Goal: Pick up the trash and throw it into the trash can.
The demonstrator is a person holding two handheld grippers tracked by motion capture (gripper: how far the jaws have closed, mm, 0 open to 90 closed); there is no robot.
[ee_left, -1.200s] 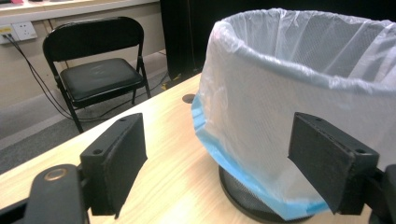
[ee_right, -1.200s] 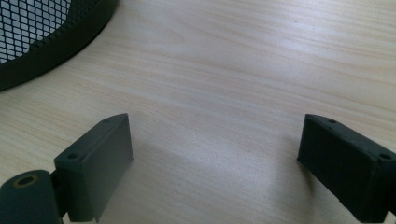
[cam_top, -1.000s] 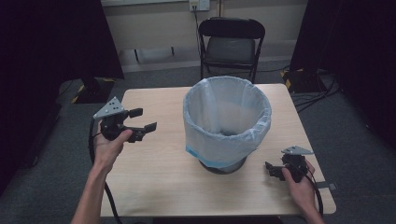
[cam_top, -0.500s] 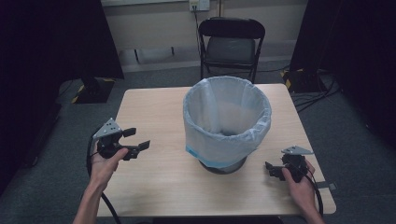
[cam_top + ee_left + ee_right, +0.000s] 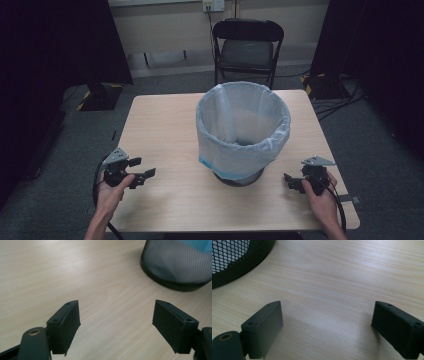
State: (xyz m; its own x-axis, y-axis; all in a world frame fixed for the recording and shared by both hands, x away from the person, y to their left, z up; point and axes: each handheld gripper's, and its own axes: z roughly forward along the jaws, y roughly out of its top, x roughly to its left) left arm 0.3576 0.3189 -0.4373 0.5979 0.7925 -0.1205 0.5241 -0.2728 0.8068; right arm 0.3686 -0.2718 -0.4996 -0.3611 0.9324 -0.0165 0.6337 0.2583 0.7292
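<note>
Since the earlier frames the left gripper (image 5: 142,169) has dropped from mid-table height toward the near left edge of the table (image 5: 165,120), drawing back toward the person; the right gripper (image 5: 291,181) has held its place at the near right side.

Nearest: both forearms enter from the bottom of the high view; the left hand (image 5: 112,187) wraps the left gripper's body, the right hand (image 5: 320,195) wraps the right one's; a cable trails from each down past the table's near edge.

Left gripper — jaws spread wide, nothing between them; in the left gripper view its own gripper (image 5: 116,315) frames bare pale wood, with the black mesh base of the bin (image 5: 175,265) at upper right, well apart from the jaws.

Right gripper — jaws likewise spread wide and empty; in the right gripper view its gripper (image 5: 327,320) sits low over the wood, the bin's mesh wall (image 5: 234,257) at upper left, near but not touching.

Mid-table: the bin (image 5: 240,175) stands upright between the two grippers, roughly central and slightly toward the near edge; a pale translucent liner bag (image 5: 225,145) is folded over its rim and hangs down the outside, leaving the dark base exposed.

Beyond the table: a black folding chair (image 5: 247,47) faces the far edge; grey carpet, dark curtains either side, and a wall outlet (image 5: 212,5) above the chair.
</note>
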